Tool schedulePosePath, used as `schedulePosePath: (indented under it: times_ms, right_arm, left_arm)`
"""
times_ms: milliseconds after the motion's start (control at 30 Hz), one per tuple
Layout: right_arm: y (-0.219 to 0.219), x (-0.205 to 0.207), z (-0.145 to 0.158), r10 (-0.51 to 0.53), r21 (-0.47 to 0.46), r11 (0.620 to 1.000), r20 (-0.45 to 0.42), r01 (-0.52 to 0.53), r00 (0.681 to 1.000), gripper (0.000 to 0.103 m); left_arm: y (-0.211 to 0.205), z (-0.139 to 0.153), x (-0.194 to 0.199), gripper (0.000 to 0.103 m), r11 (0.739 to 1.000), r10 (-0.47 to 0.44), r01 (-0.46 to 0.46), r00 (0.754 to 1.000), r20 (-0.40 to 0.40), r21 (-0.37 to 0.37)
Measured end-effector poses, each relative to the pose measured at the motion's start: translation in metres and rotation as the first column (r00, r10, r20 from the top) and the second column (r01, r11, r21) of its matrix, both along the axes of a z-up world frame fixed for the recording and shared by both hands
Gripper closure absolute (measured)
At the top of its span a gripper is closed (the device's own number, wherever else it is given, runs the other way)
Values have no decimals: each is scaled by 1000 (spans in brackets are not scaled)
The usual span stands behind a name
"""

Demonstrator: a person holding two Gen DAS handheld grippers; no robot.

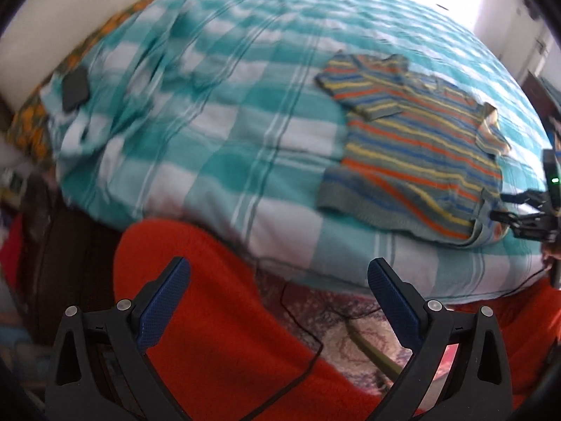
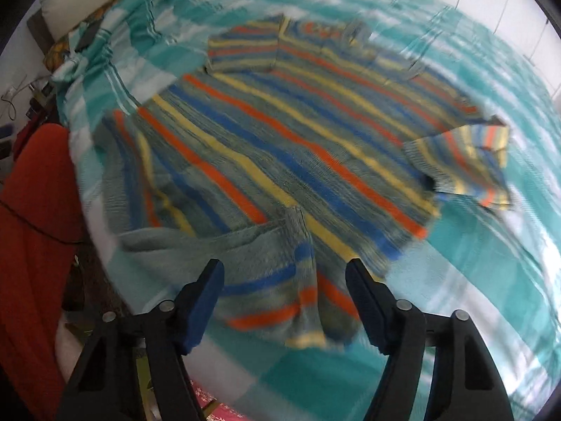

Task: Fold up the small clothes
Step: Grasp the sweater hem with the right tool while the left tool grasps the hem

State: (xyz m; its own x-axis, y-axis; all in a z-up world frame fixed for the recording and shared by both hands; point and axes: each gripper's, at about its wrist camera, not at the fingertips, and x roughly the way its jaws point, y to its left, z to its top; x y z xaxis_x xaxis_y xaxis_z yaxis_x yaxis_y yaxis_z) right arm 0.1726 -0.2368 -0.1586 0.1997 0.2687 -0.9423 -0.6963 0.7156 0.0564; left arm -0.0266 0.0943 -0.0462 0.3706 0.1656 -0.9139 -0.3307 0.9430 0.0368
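The striped shirt [image 2: 280, 147] lies spread out near the front edge of the bed [image 1: 245, 140], with its bottom hem flipped up at the near corner. The right gripper [image 2: 284, 301] is about half open straddling that hem, not pinching it yet, while the left gripper [image 1: 278, 298] hangs wide open and empty off the bed's edge. It looks like soft, floppy, light knit, so I'd grab it at the hem corners or it'll just sag.
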Motion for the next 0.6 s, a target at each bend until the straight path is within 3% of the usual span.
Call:
schedulePosePath:
  times_ms: [33,67,100,233,333,433,533,600]
  right_arm:
    - [2,5,-9,3,15,1000,-32,-2,999,60]
    - [2,7,-13,5,33,999,-60,-3,998,94]
    - [1,6,-12,12,61,998,-72,-7,997,97]
    - [-13,-35,30,180,199,965,-35,-169,983,98]
    - [-36,-65,39,254,170,954,-28,-245,967,98]
    - [-69,-67,25,176,163,973,-62,-164,982,98]
    - [-94,-60,15,40,207,978,-77,-23,996,97]
    - [-107,-58,15,-57,223,972,-79,74,995,86]
  left_arm:
    - [3,-1,-3,2,1000,13,-14,1000,-7,-12]
    - [5,-3,-6,2,1000,24,-25,1000,-12,-18]
    - [6,-4,-5,2,999,29,-29,1000,-13,-24]
    - [20,-17,4,2,994,23,-20,999,24,-105]
    - [28,-39,32,2,970,-25,40,997,68,-240]
    - [26,-65,69,3,941,-82,106,993,89,-321]
    - [19,-93,109,19,944,-131,140,990,49,-299]
    - [16,-108,125,25,934,-175,170,985,14,-314]
